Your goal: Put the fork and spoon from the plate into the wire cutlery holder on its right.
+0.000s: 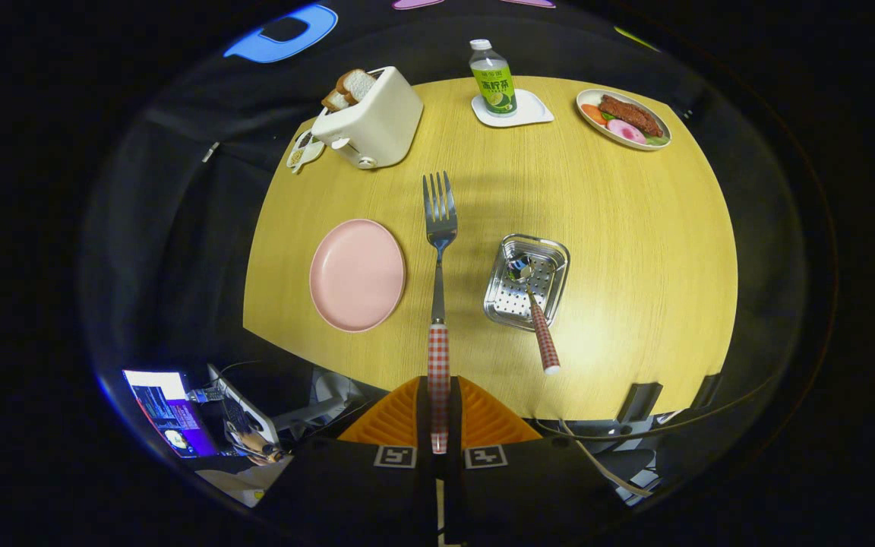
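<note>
My gripper point(438, 414) is shut on the checked handle of the fork point(438, 228), which points straight ahead of the fingers, tines far, held high above the wooden table point(635, 228). The pink plate point(358, 275) lies bare below, left of the fork. To the fork's right stands the perforated metal cutlery holder point(526, 281). The spoon point(538, 323) rests in it, bowl down inside, its checked handle leaning out over the near rim.
At the table's far side stand a white toaster point(373, 121) with bread slices, a small dish point(304, 150) beside it, a green-labelled bottle point(493, 78) on a white coaster, and a plate of food point(623, 119). A laptop point(172, 414) sits below the table's near left edge.
</note>
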The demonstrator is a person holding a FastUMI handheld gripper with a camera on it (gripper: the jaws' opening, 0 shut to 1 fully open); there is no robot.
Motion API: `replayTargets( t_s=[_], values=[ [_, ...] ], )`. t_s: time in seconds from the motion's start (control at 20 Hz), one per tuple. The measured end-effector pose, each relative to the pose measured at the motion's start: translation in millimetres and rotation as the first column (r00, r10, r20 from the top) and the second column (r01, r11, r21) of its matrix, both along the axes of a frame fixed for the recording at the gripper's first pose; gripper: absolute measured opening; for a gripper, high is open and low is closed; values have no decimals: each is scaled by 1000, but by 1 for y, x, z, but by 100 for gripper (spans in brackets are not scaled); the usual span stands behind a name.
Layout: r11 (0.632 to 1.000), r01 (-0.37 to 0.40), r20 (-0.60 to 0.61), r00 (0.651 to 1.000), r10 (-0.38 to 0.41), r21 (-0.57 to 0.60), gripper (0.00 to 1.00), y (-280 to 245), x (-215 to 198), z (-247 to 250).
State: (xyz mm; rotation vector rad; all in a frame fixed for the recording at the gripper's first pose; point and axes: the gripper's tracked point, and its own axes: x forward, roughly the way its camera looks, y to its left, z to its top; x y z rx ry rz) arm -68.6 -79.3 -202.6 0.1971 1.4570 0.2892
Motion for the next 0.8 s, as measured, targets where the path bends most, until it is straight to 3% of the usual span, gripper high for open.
replayTargets(
  t_s=[0.2, 0.45, 0.8],
  values=[
    [990, -117, -86, 990, 110, -78, 8, -41, -3, -6],
    [962, -250, -215, 951, 224, -105, 8, -69, -3, -19],
    [913, -398, -405, 851, 334, -85, 8, -95, 8, -30]
  ],
)
